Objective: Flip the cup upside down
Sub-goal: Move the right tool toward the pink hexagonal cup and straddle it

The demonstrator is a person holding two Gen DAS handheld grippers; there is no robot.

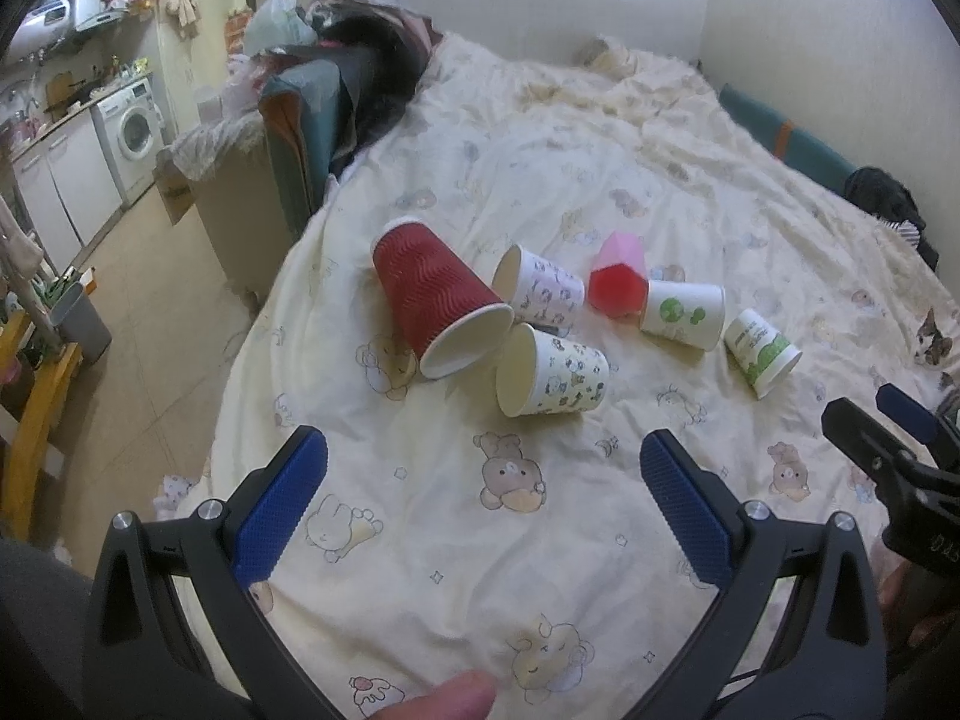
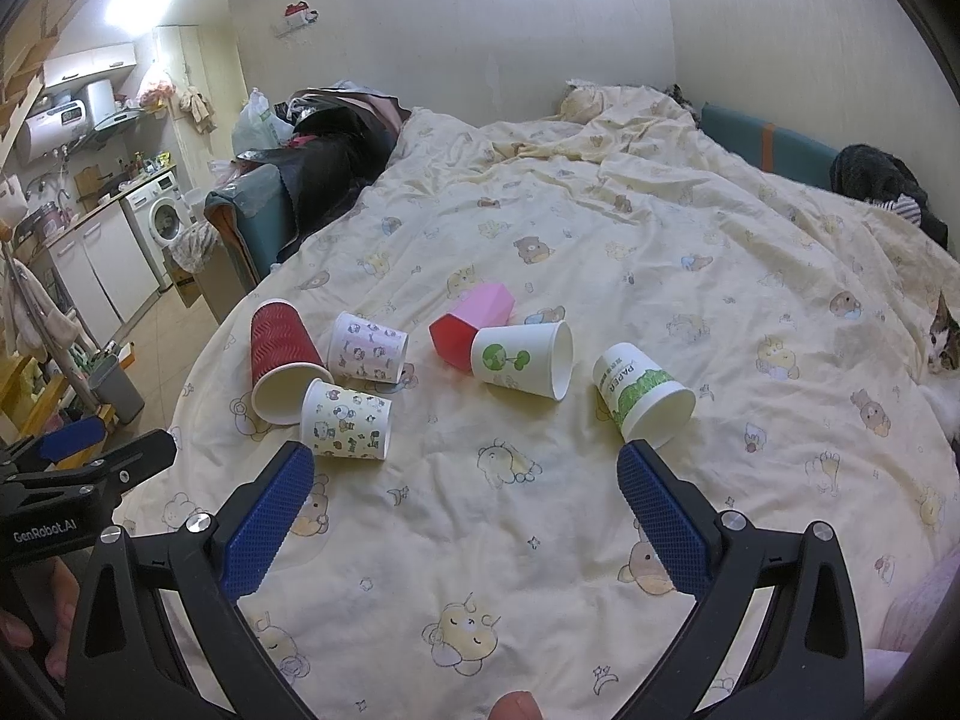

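Several cups lie on their sides on a cream bedspread (image 1: 540,570). A red ribbed cup (image 1: 432,294) lies at the left beside two cartoon-print cups (image 1: 558,375) (image 1: 543,288). A pink faceted cup (image 1: 618,279), a white cup with green tree logo (image 1: 684,315) and a white cup with green print (image 1: 762,351) lie to the right. My left gripper (image 1: 483,462) is open and empty, short of the cups. My right gripper (image 2: 465,468) is open and empty, near the green-print cup (image 2: 642,399). The red cup (image 2: 282,366) also shows in the right wrist view.
A cat (image 2: 942,342) lies at the bed's right edge. Dark clothes (image 2: 342,150) are piled at the bed's far left. A kitchen with a washing machine (image 1: 129,135) and a grey bin (image 1: 81,321) lies past the bed's left edge. A wall backs the bed.
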